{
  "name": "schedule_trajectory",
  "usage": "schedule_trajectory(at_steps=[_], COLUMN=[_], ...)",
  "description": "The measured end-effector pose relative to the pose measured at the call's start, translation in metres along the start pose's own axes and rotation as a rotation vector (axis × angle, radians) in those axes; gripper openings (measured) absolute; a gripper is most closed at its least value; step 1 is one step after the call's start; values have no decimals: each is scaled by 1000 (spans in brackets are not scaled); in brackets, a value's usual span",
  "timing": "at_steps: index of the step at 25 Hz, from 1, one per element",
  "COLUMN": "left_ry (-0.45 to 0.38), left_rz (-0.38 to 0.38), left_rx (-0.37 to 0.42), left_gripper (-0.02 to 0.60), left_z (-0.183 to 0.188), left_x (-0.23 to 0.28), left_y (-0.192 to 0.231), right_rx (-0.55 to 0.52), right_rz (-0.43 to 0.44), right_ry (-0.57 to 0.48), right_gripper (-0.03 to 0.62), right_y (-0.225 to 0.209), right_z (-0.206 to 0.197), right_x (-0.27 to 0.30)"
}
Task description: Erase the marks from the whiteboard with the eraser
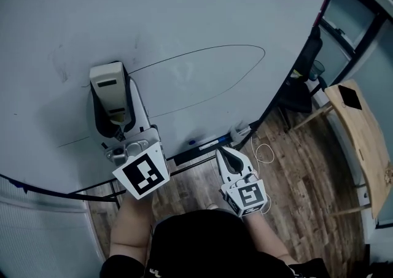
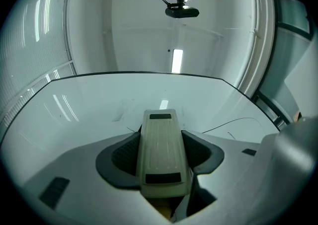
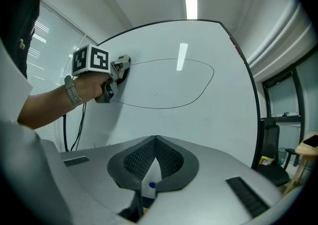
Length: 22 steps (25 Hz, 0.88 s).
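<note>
A cream eraser [image 1: 110,94] lies flat against the whiteboard [image 1: 202,7], and my left gripper [image 1: 115,117] is shut on it. It sits at the left end of a thin black oval line [image 1: 245,46] drawn across the board. In the left gripper view the eraser [image 2: 161,153] fills the gap between the dark pads, with a piece of the line [image 2: 233,121] to its right. My right gripper [image 1: 228,155] hangs below the board's lower edge, shut and holding nothing. The right gripper view shows its jaws [image 3: 155,142] closed, with the oval [image 3: 198,90] and the left gripper [image 3: 117,70] beyond.
A blue marker [image 1: 204,144] lies on the tray along the board's bottom edge. A black chair [image 1: 307,77] and a wooden table [image 1: 362,139] stand to the right on the wooden floor. A white cable [image 1: 264,151] dangles near the right gripper.
</note>
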<state>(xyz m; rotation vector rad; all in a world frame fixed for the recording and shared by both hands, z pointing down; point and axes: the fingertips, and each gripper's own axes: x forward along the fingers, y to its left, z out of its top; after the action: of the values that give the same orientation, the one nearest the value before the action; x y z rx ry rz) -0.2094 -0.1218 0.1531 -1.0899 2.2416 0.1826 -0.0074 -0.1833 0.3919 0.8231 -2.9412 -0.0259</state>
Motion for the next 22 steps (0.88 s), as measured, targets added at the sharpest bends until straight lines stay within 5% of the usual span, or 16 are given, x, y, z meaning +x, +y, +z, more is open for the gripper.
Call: schedule_trajectory(at_steps=[22], left_ry=[12], left_rz=[-136], left_rx=[122], left_gripper=[256], left_z=[4], left_x=[27], left_y=[-156], right_rx=[9], right_rz=[-109], right_ry=[10], right_gripper=[26], right_y=[-112], right_z=[-18], right_x=[-50])
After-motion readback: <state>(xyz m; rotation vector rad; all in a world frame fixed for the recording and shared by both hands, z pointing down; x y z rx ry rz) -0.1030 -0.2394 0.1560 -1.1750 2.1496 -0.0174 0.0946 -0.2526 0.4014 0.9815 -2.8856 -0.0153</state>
